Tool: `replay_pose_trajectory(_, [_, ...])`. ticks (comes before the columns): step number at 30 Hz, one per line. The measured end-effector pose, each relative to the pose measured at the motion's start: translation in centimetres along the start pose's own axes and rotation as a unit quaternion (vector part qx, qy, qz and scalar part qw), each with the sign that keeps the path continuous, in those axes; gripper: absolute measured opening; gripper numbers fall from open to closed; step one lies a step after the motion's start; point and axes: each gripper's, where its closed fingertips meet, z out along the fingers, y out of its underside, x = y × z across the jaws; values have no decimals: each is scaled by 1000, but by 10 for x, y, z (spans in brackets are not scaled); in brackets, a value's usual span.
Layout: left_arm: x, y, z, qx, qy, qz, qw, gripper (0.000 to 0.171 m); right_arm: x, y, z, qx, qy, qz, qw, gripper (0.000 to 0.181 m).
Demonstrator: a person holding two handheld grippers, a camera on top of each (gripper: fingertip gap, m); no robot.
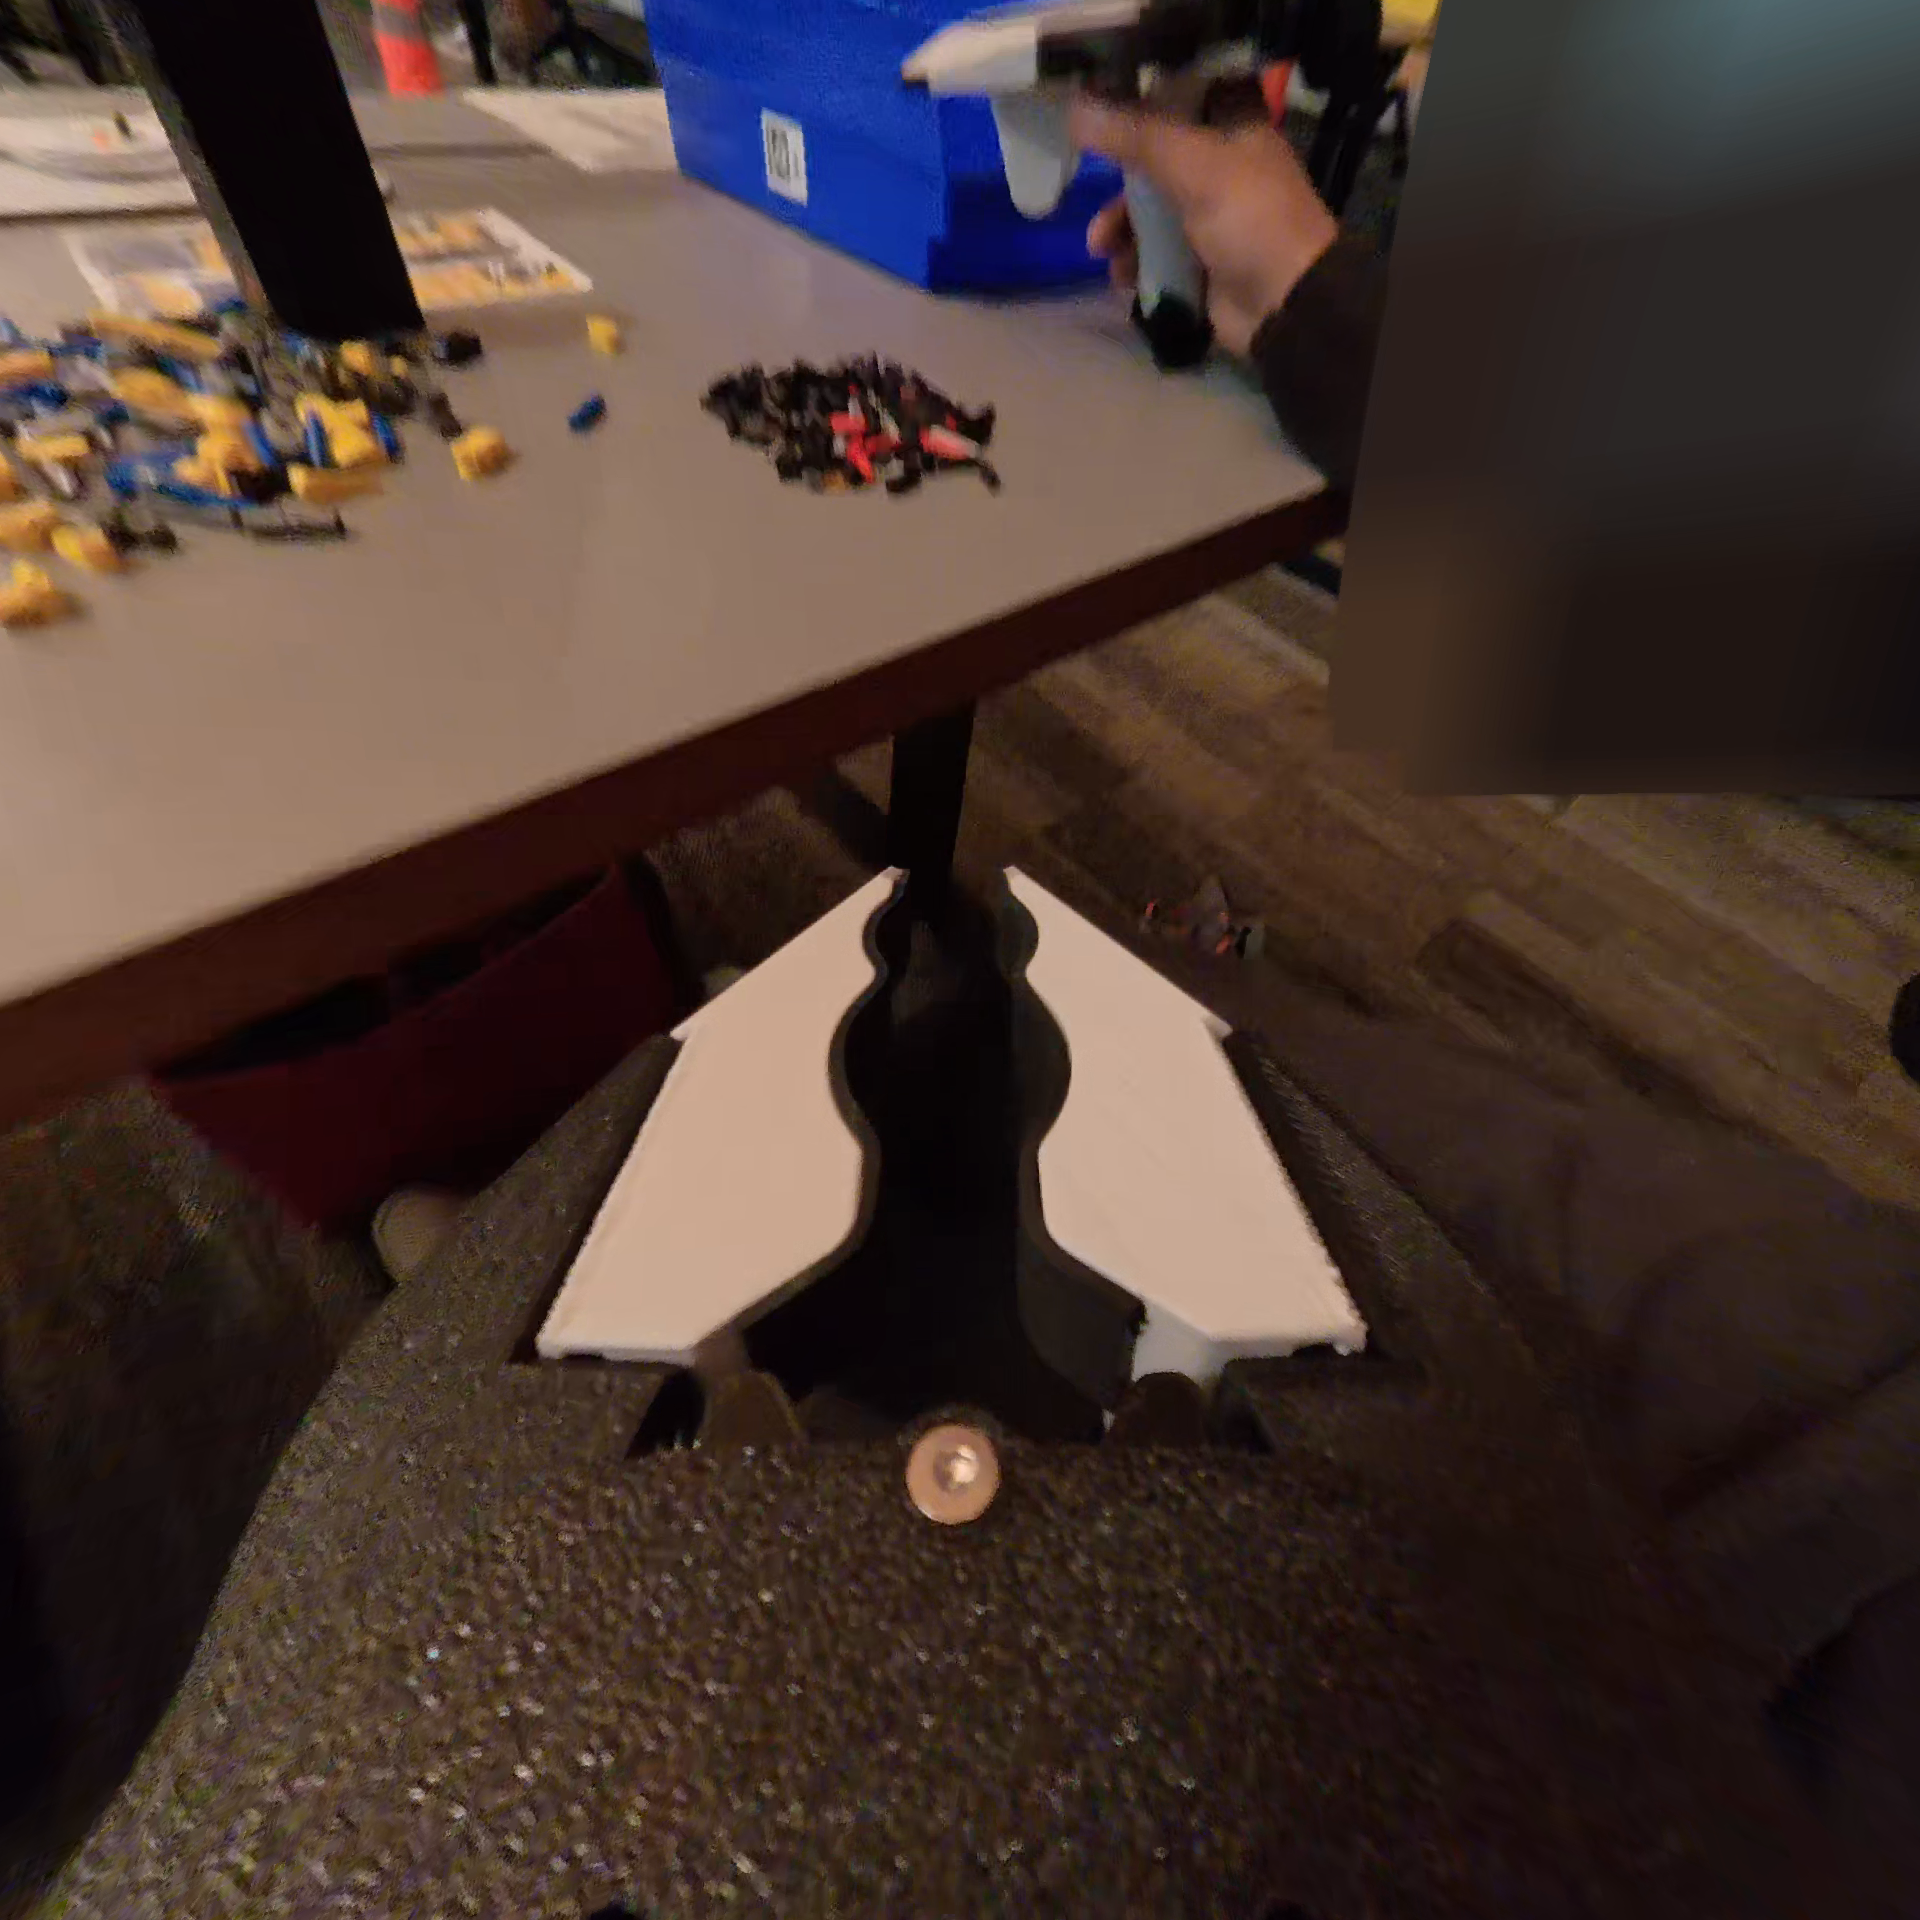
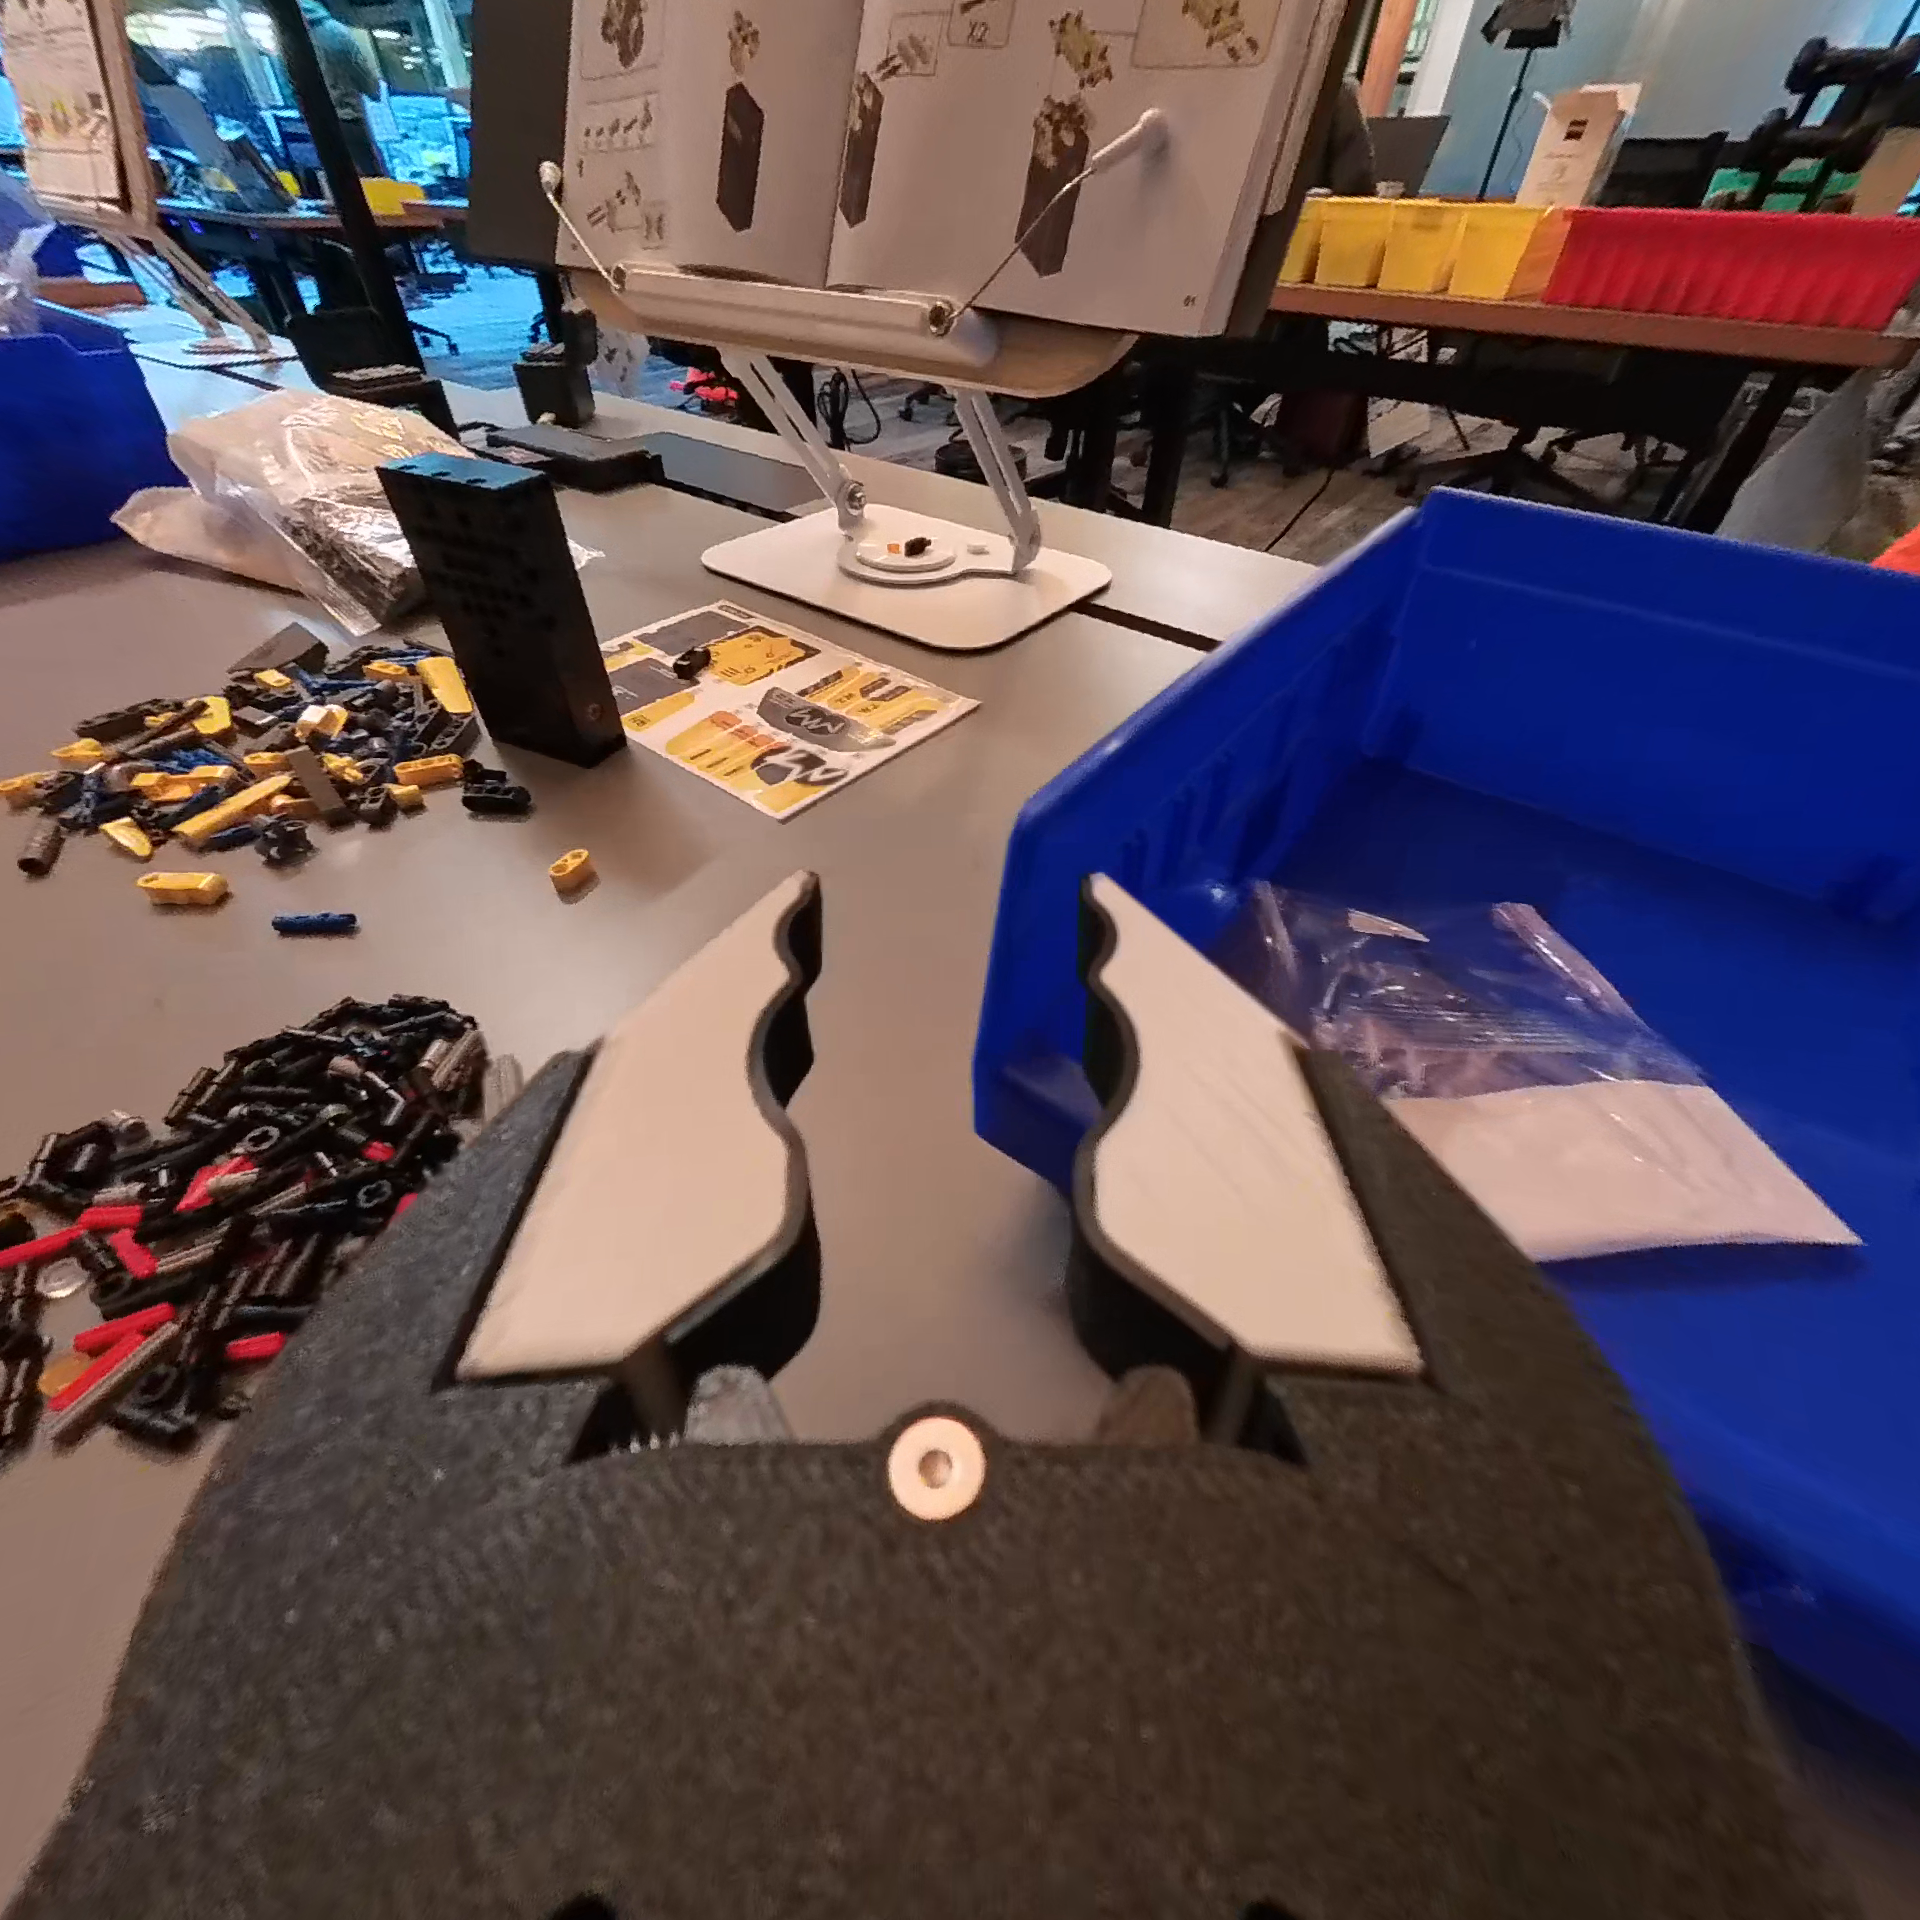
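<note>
1. The left tool (image 1: 951, 894) is held below the edge of the grey bench (image 1: 582, 644), over the carpeted floor (image 1: 1507, 935); its fingers are parted by a narrow gap and nothing is gripped between them.
2. Beyond the left tool's tips a black bench leg (image 1: 930, 800) is seen, and a dark red bin (image 1: 416, 1049) stands under the bench.
3. The right tool (image 2: 951, 904) is held released, its fingers wide apart and empty, just above the bench (image 2: 894, 935).
4. The right tool's right finger (image 2: 1195, 1091) is seen against the near corner of a blue bin (image 2: 1195, 790); whether it touches cannot be told. A clear plastic bag (image 2: 1538, 1091) lies inside the bin.
5. A pile of black and red small parts (image 2: 218, 1174) lies just left of the right tool; farther off lies a heap of yellow, blue and black parts (image 2: 239, 758).
6. A black block tower (image 2: 509, 613) stands upright beside a sticker sheet (image 2: 790, 707), with an open instruction book (image 2: 883, 135) on a white stand (image 2: 904, 571) behind.
7. In the left wrist view the right tool (image 1: 997, 73) is seen held by a hand (image 1: 1216, 218) in front of the blue bin (image 1: 831, 135).
</note>
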Motion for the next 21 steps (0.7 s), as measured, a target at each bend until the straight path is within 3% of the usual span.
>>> replay_pose_trajectory(5, [20,66,-9,-54,-34,0,998,15,-4,6,9,-26,9,-31,999,56])
replay_pose_trajectory(10, [23,115,15,-110,-3,-13,994,15,-4,9,16,-43,29,-68,996,60])
replay_pose_trajectory(14, [-26,174,38,-215,-55,33,975,15,-4,11,19,-52,40,-87,994,62])
replay_pose_trajectory(15, [-41,189,46,-250,-63,49,965,21,-4,12,19,-53,42,-90,994,63])
replay_pose_trajectory(17, [-74,211,72,-312,-74,88,943,70,-4,12,19,-54,42,-92,993,63])
replay_pose_trajectory(19, [-101,221,113,-363,-57,143,919,76,-4,12,19,-53,41,-91,994,62])
replay_pose_trajectory(21, [-122,226,163,-346,-44,224,910,77,-5,11,20,-53,38,-88,994,62])
